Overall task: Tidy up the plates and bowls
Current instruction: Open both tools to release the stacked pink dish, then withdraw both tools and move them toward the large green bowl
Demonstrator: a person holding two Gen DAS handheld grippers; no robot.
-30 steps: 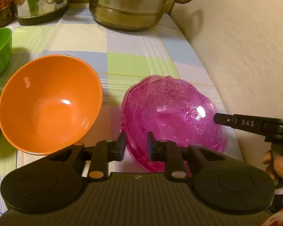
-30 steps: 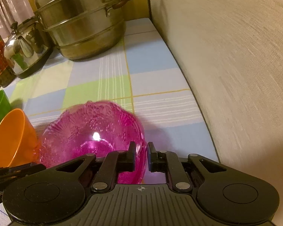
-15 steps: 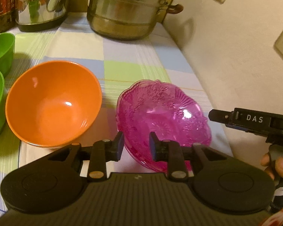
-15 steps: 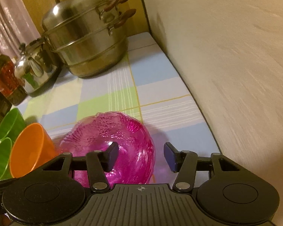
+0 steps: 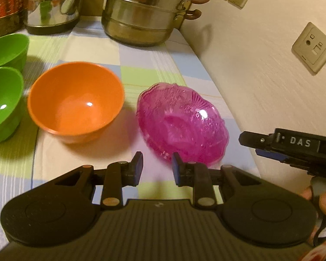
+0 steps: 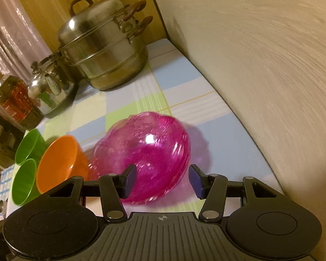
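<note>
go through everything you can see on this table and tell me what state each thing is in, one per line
pink bowl: upright, empty, free of both grippers
orange bowl: upright, empty
green bowls: two, upright, empty, side by side
steamer pot: lid on
kettle: lid on
left gripper: open, empty
right gripper: open, empty

Bare cloth [image 5: 154, 69] between pink bowl [image 5: 182, 121] and steamer pot [image 5: 141, 10].

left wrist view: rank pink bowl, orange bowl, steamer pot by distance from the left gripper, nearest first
1. Pink bowl, just ahead of the left gripper, to the right.
2. Orange bowl, ahead to the left.
3. Steamer pot, at the table's back.
</note>
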